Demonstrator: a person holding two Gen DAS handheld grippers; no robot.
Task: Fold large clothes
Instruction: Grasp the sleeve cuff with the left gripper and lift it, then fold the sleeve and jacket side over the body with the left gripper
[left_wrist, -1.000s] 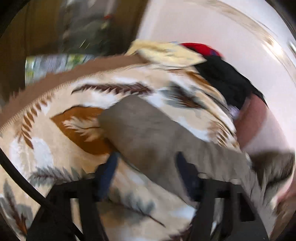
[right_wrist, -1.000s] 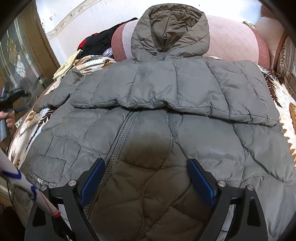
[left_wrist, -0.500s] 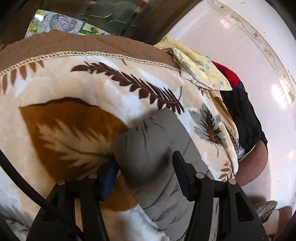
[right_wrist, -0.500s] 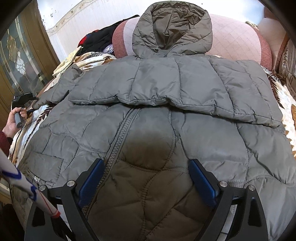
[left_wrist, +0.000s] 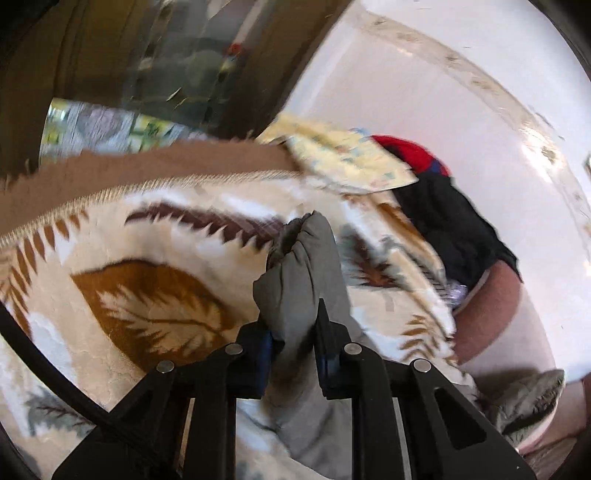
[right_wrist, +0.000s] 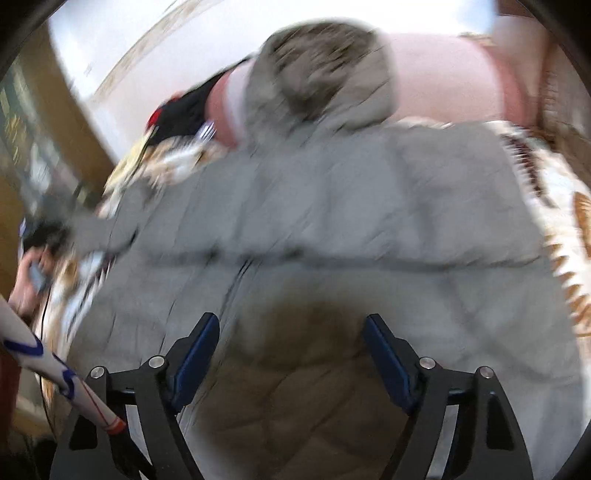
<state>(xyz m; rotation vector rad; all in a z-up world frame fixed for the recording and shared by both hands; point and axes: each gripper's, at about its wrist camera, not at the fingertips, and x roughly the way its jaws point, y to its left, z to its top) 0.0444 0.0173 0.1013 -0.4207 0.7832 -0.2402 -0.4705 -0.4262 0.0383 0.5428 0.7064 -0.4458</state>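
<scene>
The left gripper (left_wrist: 293, 334), clamped on the jacket (right_wrist: 332, 229) sleeve (left_wrist: 306, 280), should carry it across the jacket while the right gripper (right_wrist: 291, 354), wide and empty though just narrowing, steadies the hem.

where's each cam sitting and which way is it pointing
Left wrist: on the left gripper, angled down across the leaf-print blanket toward a white wall; its fingers pinch the grey jacket's sleeve.
Right wrist: on the right gripper, angled down over the grey jacket toward its hood; jaws open; the person's left hand shows at left.
Shared: jacket, blanket, dark clothes pile.
</scene>
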